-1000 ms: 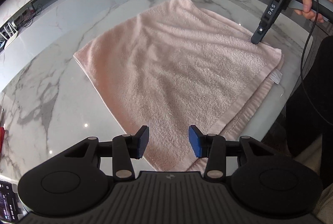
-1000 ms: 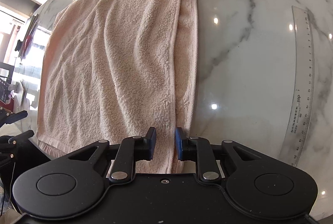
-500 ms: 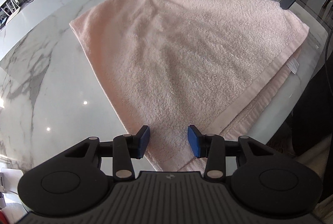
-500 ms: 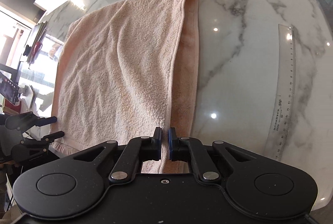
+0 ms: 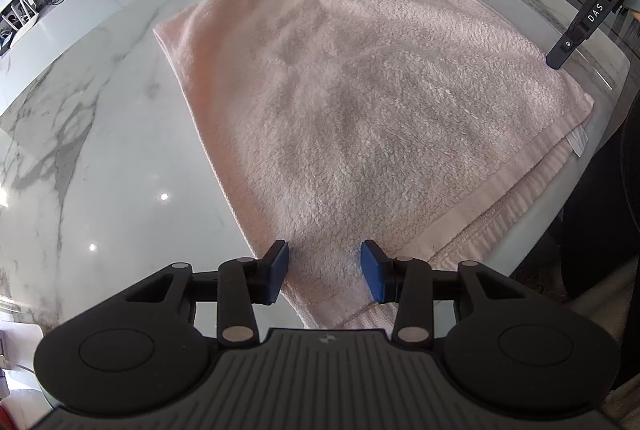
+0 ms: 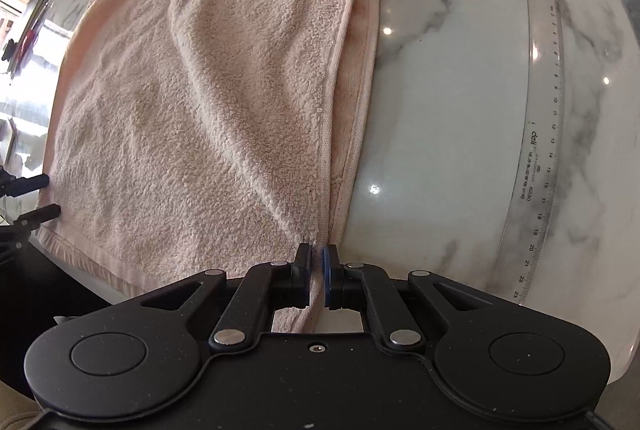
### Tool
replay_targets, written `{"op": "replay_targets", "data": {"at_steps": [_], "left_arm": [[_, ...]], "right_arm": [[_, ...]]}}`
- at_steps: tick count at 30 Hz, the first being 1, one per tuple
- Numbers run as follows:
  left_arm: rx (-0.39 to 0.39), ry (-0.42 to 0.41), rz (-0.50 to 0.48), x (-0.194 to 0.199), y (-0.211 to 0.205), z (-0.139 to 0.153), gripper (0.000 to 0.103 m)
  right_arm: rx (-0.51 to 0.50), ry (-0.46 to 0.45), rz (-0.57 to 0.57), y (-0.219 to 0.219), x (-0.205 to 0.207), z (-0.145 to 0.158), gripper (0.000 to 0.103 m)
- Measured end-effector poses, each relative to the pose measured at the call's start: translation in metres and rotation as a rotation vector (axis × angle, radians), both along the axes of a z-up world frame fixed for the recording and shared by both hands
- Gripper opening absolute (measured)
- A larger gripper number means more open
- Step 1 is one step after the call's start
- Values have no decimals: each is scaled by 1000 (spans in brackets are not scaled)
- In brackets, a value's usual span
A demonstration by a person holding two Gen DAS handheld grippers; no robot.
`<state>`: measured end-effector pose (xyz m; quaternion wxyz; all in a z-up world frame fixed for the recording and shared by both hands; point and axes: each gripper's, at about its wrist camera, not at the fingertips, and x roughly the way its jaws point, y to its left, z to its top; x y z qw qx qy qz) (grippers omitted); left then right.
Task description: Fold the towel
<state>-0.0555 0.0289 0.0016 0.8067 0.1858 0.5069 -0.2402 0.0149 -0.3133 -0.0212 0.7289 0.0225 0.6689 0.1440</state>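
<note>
Two grippers: we hold one in each hand, both at the near edge of the pink towel [image 5: 360, 102].
Towel: we see it lying doubled over on the marble table [image 5: 100, 158], filling the centre of the left wrist view and the left and centre of the right wrist view; its lower layer peeks out along the right-hand edge in both views.
Left gripper [image 5: 324, 276]: our blue-padded fingers stand spread apart, straddling the towel's near corner at the bottom centre of the frame without pinching it.
Right gripper [image 6: 318, 270]: our fingers are pressed nearly together on the towel's hem at the bottom centre, with cloth pinched between the pads and a ridge of fabric rising from the grip.
Ruler [image 6: 540, 150]: we see it clear and flat on the marble at the right of the right wrist view, well apart from the towel.
Label [image 5: 577, 142]: a small white tag shows at the towel's right corner.
</note>
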Motion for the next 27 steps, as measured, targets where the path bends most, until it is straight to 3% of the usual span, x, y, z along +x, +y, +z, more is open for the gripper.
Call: {"op": "replay_targets", "data": {"at_steps": [6,9,10,13,15,16,17,21,27], "left_arm": [[20,-17,-5,-4,-3,4,39],[26,-25,5,-6,-4,7,39],[28,-30,10,-7,-3,9,39],[28,-44,19,-7,-6,12,40],[29,-52,23,-8,-8,17,40],[34,-64,19,-10,-9,20,40],[40,-75,15,-11,-10,23,40],[64,-104,-41,-15,-15,33,40],[136,-127,-227,-29,-24,39,41]], "right_arm": [[-43,-51,64,13,-6,3,12],[-46,-86,61,12,-11,5,31],[-41,-96,57,11,-13,7,41],[-19,-140,58,11,-20,16,49],[-19,-179,78,15,-26,24,57],[-26,-204,101,19,-29,29,66],[-42,-239,144,25,-34,34,70],[-114,-367,353,43,-52,46,70],[-162,-430,664,65,-87,45,69]]}}
